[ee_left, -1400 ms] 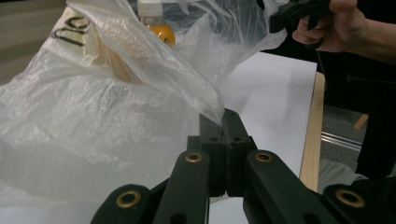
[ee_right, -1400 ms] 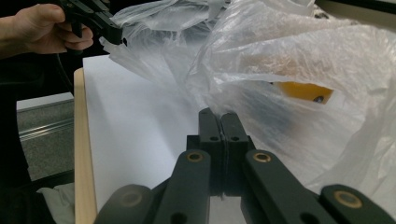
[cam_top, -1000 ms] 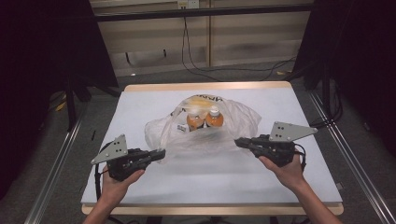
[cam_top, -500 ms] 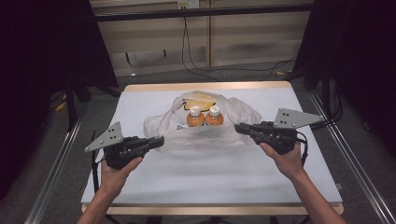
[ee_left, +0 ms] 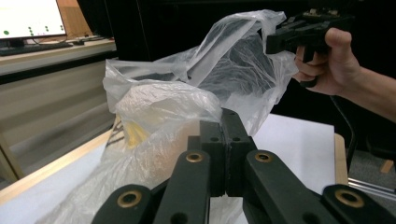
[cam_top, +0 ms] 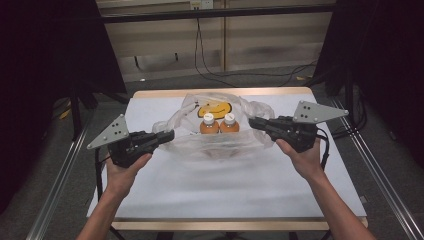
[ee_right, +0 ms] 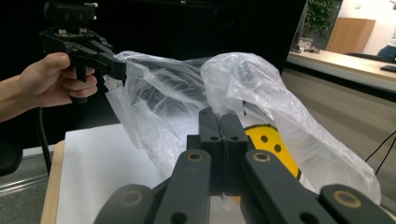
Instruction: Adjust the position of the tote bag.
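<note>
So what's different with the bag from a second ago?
Both grippers, left gripper and right gripper, lifted the clear plastic bag by its handles, pulling it upright and open. They stay shut on the handles; the two orange bottles remain inside on the white table.

White-topped table (cam_top: 225,180) (wood-edged) under clear plastic bag (cam_top: 220,145) with 2 bottles (cam_top: 220,124)
</note>
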Available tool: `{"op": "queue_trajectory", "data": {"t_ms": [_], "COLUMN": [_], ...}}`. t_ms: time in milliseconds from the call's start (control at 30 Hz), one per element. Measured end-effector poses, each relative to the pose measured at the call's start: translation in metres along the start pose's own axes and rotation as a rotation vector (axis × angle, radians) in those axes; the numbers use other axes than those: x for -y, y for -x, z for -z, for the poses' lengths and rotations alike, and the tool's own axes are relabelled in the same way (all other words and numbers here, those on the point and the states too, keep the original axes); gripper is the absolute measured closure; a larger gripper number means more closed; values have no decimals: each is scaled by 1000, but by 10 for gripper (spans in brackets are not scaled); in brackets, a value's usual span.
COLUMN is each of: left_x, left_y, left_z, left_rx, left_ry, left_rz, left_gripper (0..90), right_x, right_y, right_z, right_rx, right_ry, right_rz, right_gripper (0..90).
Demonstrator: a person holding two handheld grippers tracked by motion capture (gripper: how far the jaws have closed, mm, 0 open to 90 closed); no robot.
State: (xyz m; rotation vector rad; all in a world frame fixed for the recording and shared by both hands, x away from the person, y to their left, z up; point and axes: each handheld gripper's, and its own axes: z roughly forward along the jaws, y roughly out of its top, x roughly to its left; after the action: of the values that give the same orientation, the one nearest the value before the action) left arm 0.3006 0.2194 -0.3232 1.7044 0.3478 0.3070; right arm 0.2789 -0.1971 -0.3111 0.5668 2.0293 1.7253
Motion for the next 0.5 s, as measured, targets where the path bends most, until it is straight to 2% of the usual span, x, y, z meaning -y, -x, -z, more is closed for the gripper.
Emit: {"op": "queue_trajectory", "data": {"t_ms": [133,167,333,433,467,500], "left_x": [-9,-11,-23,-29,-31,-34], "left_y": [-4,-5,-10,-13,-14,-15], "left_z": [-2,-3,-5,-7,-6,-6], "left_rx": [0,1,-2,-18,-20,-21], "left_ry": [4,14,32,47,42,52], "left_rz": [-19,-10,-24,-21,-37,-34], "left_gripper": [899,899,899,900,900,900], "right_x": [-9,-11,-23,-31,-34,-36], "right_y": [3,4,9,11,12,13], "right_z": [-2,-3,-5,-6,-6,-6], "right_rx": [2,1,6,11,14,15], "right_ry": [18,23,47,63,68,73], "right_rz": [7,8,8,14,17,17], "right_gripper": [900,900,900,900,900,900]}}
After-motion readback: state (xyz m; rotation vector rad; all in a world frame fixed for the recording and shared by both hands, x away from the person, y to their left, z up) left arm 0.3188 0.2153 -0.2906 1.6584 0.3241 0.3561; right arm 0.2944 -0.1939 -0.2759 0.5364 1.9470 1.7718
